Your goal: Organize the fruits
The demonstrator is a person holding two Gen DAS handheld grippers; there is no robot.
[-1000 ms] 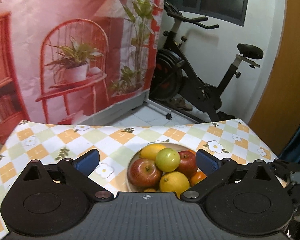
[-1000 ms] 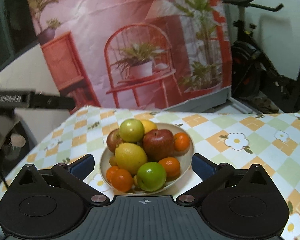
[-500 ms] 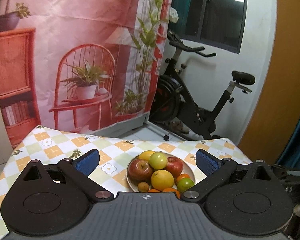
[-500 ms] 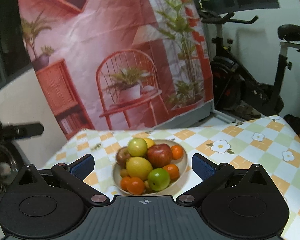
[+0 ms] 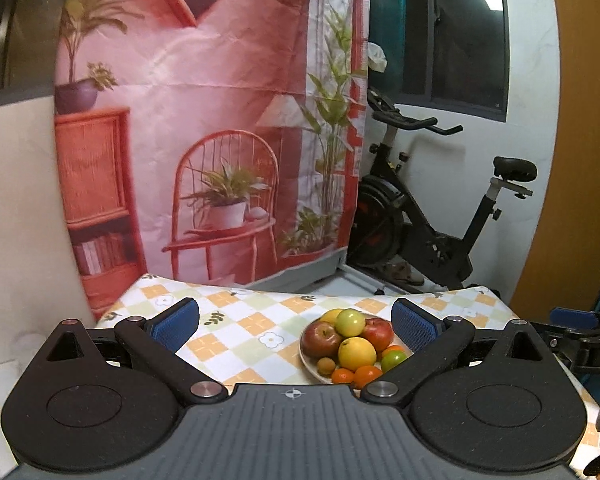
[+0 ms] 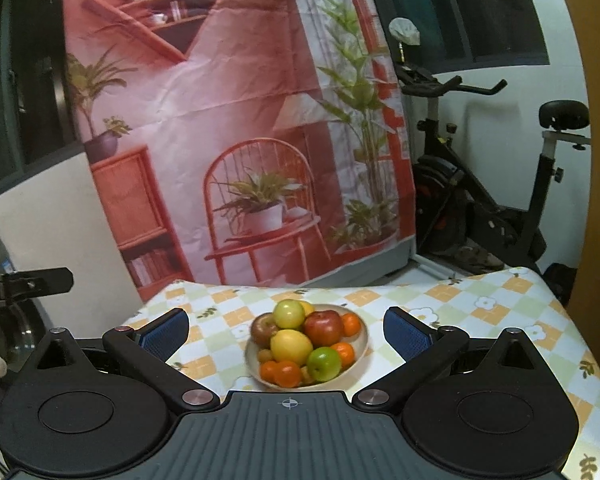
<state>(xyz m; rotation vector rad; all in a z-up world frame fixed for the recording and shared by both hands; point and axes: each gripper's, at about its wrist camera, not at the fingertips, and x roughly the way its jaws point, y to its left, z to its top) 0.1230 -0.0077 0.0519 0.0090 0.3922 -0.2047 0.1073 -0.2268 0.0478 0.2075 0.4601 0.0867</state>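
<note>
A beige bowl heaped with fruit stands on the checked tablecloth; it also shows in the left wrist view. The pile holds red apples, a yellow lemon, green apples and several small oranges. My left gripper is open and empty, held back from the bowl. My right gripper is open and empty, also back from the bowl, which lies between its fingers in the view. The right gripper's tip shows at the left wrist view's right edge.
A printed pink backdrop hangs behind the table. An exercise bike stands on the floor at the back right. The table's far edge is just beyond the bowl. The left gripper's tip shows at the right wrist view's left edge.
Both grippers have pulled back and up from the bowl, which now looks smaller and farther away. Both stay open and empty. The fruit has not moved.
</note>
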